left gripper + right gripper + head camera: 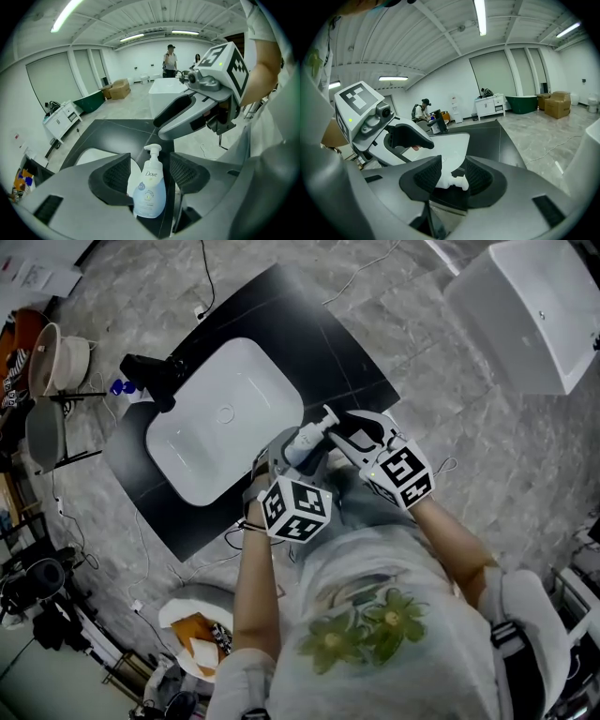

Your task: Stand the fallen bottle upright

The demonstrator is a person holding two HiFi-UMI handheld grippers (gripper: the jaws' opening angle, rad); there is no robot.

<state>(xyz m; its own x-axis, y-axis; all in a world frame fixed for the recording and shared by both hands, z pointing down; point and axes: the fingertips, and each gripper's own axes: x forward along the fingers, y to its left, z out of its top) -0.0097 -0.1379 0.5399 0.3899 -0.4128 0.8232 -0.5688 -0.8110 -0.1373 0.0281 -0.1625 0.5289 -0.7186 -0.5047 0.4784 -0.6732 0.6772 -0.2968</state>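
Black mat [361, 367] on a stone floor, beside a white basin [220, 418]: the bottle [149, 192] stands on its base near the mat's edge, long axis up, between the parted jaws of the left gripper [150, 165], which angles steeply down over it. The right gripper [453, 174], held flatter, has its jaws apart on either side of the pump head [452, 182]. Neither seems to press.
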